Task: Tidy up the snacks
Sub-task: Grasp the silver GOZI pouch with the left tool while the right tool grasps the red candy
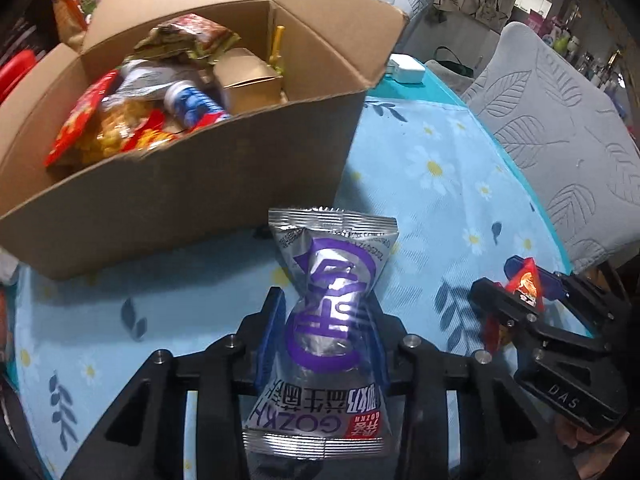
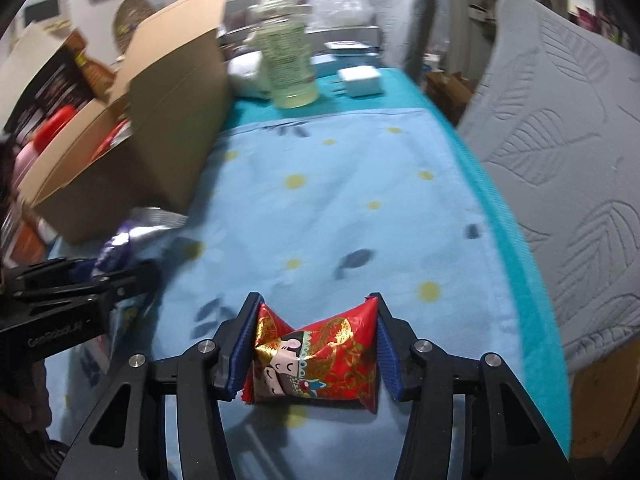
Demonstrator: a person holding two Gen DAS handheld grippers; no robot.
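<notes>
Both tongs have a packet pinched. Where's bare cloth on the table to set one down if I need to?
Free: the floral cloth between the cardboard box and the grey chair, up to the clear bottle and white charger. Crowded: inside the box, and the table's far end behind it.

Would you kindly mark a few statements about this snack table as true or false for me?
1. The left tool is shut on a silver and purple snack packet. True.
2. The right tool grips a green packet. False: it squeezes a red snack packet with a cartoon figure.
3. The cardboard box already holds snacks. True.
4. The box flaps are closed. False: they stand open.
5. The floral tablecloth is light blue. True.
6. A white block lies inside the box. False: it sits on the table's teal part, beyond the box.
</notes>
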